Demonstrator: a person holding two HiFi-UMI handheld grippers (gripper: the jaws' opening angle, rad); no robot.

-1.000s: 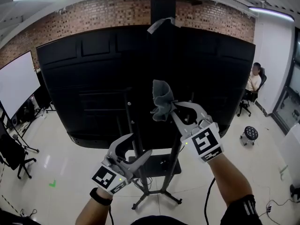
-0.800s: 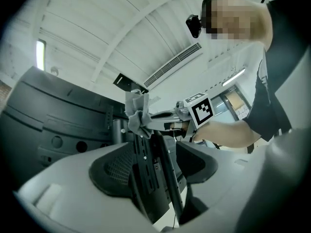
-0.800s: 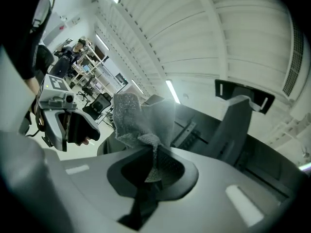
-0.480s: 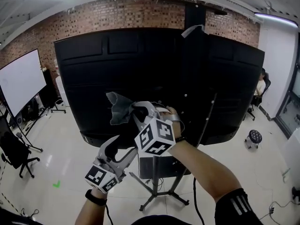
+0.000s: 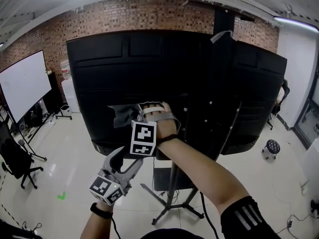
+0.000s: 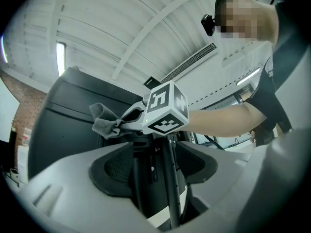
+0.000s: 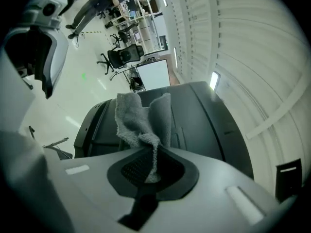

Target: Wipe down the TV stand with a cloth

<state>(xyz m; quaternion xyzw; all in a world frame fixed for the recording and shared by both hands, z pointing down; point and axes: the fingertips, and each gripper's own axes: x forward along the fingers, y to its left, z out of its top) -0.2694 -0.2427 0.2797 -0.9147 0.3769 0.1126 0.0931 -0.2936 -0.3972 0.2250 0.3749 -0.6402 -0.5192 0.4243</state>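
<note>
Both arms extended: right hand-held gripper (image 5: 134,115) pinches cloth (image 5: 121,115), left hand-held gripper (image 5: 130,159) gapes.

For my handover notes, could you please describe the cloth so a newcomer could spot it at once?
Find the big black panel mid-room. Before its lower left part, the right gripper pinches a small cloth. It is grey, soft and crumpled, unlike the hard dark panel.

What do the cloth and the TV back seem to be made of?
The cloth looks like soft grey fabric, perhaps terry or microfibre: fuzzy nap, limp folds. The TV back seems moulded black plastic, matte with a faint sheen: pressed ribs and recessed rectangles.
</note>
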